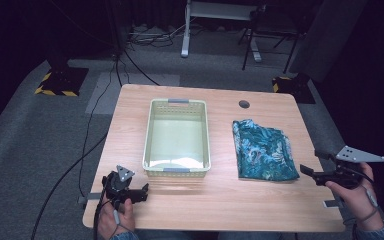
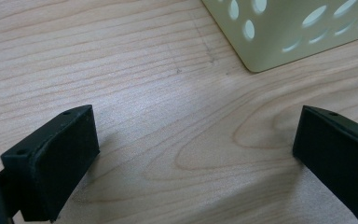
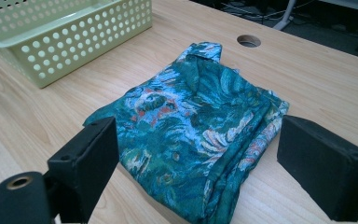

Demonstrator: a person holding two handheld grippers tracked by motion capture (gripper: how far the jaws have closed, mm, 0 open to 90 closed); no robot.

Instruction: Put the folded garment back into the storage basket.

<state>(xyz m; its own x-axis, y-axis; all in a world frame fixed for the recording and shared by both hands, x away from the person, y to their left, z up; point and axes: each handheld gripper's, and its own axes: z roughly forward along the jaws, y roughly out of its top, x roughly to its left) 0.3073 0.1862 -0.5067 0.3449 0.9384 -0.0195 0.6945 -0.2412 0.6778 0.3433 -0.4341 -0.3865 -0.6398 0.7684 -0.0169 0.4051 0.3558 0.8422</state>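
Folded teal floral cloth lies flat on right half of the wooden bench, just right of the basket, near the right edge; in the right gripper view the cloth sits straight ahead between and beyond the two black fingers, loose corner turned up at its far end, layered folded edges toward the camera. Right gripper held in the person's right hand at the bench's right edge, just beside the cloth's near right corner, not touching it; fingers spread wide, holding nothing. Grey three-cornered plate on top of it. Pale green perforated basket stands mid-bench, long side running away from the person, grey handle strips at both short ends, inside looks bare. Round cable hole in the bench past the cloth. Left gripper in left hand at near left bench corner, just short of the basket's near left corner; in the left gripper view its fingers are spread wide over bare wood, grip nothing, basket corner ahead and apart from them. No brand, label or readable writing on cloth, basket or grippers. Grey carpet, cables, yellow-black striped stand bases beyond the bench.
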